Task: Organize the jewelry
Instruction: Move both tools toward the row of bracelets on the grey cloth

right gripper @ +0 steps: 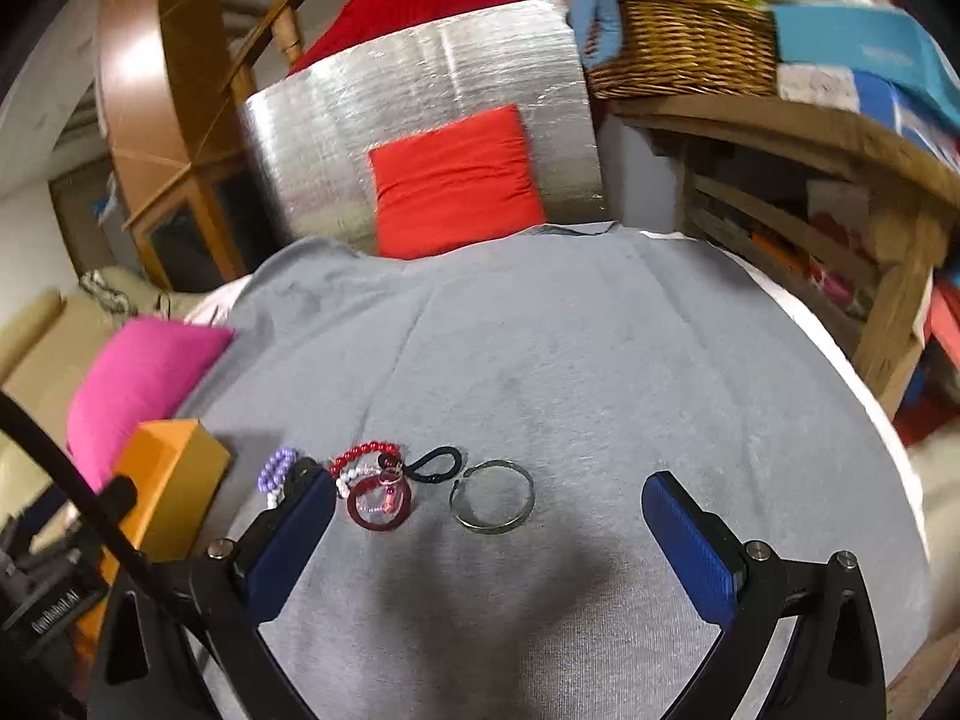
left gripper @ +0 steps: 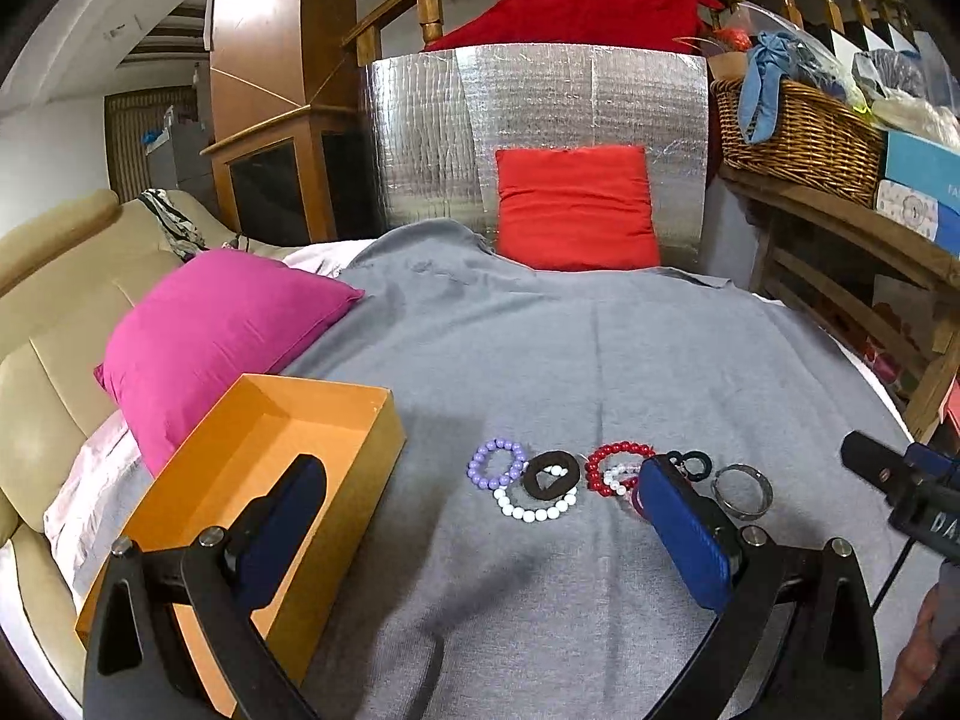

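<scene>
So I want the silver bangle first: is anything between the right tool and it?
Nothing visible. The silver bangle lies alone on the grey cloth, just ahead of the open right tool, apart from the black loop and the dark red ring to its left.

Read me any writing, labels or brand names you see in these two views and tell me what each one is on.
"DA": white letters, cut off by the frame edge, on the black gripper body at right in the left wrist view.
White print on the black device at lower left in the right wrist view: too blurred to read.
Pale print on the blue box on the shelf: too small to read.
The orange box and the jewelry show no text.
</scene>
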